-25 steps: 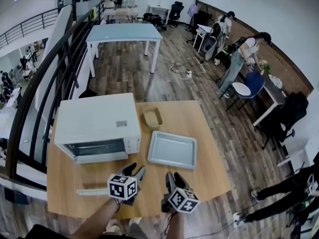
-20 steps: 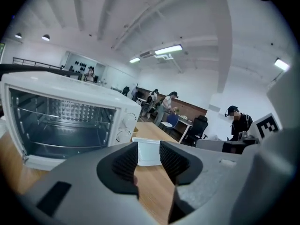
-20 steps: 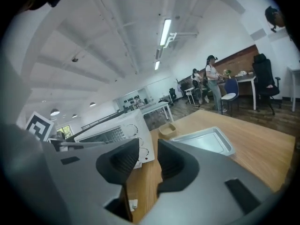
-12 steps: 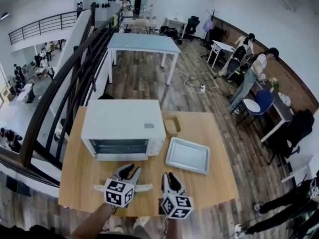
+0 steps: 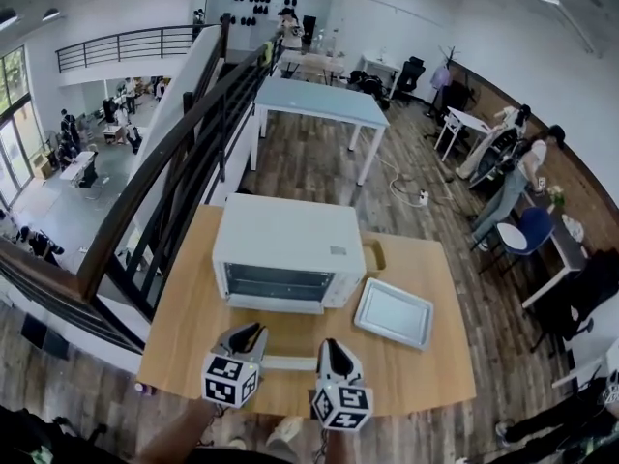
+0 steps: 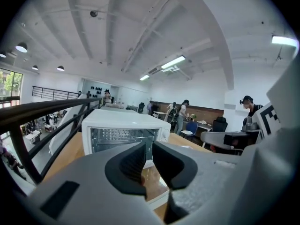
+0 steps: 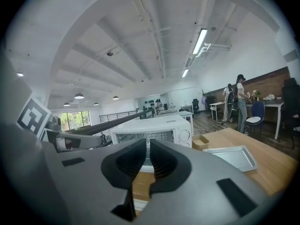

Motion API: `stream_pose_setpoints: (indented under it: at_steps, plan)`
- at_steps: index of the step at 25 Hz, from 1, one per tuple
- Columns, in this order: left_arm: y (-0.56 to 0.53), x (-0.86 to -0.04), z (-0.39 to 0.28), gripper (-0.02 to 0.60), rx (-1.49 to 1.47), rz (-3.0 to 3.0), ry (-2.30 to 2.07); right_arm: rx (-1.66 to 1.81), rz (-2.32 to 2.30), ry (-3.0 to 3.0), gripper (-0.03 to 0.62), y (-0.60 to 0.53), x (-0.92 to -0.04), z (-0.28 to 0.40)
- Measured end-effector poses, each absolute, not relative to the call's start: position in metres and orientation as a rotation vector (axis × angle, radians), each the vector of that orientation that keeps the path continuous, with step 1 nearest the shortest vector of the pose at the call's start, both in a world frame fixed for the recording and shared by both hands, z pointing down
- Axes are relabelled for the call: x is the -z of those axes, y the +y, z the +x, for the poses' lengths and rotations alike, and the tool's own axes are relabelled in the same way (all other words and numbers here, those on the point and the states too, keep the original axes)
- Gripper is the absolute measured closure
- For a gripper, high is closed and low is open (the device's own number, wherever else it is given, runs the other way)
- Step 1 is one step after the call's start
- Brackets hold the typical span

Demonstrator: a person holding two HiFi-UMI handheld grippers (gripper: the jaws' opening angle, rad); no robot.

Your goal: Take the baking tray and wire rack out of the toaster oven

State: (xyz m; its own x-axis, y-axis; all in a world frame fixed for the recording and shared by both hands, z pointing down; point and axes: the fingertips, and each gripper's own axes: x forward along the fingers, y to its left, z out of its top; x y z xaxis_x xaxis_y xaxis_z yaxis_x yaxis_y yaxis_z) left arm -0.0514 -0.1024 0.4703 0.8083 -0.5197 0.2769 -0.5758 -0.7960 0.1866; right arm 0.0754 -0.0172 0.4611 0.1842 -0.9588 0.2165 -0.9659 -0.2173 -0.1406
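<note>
The white toaster oven (image 5: 290, 254) stands on the wooden table (image 5: 184, 327), its glass front facing me. The grey baking tray (image 5: 394, 313) lies on the table to its right and also shows in the right gripper view (image 7: 232, 157). A pale flat strip, probably the wire rack (image 5: 288, 362), lies on the table between the grippers. My left gripper (image 5: 253, 334) hangs in front of the oven (image 6: 124, 125); its jaws are closing with a narrow gap and nothing in it (image 6: 149, 146). My right gripper (image 5: 329, 348) is closing too, down to a slit, empty (image 7: 148, 146).
A small brown box (image 5: 375, 255) sits behind the tray at the oven's right side. A dark railing (image 5: 184, 143) runs past the table's left. A blue-grey table (image 5: 319, 100) stands beyond, and people stand by desks at the far right (image 5: 522, 177).
Both grippers have drawn back from the oven and risen, and their jaws have narrowed. The pale strip, earlier left of the left gripper, now shows between the two.
</note>
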Motion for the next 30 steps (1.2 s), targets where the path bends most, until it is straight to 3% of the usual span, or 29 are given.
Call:
stream_pose_setpoints:
  at_steps: [12, 30]
  plan:
    - [-0.102, -0.458, -0.135, 0.572, -0.276, 2.712, -1.012, -0.344, 2.294, -2.029, 0.594, -0.025, -0.451, 0.003]
    - [-0.140, -0.477, -0.120, 0.572, -0.244, 2.608, -1.000, -0.441, 2.293, -2.034, 0.594, -0.059, -0.470, 0.018]
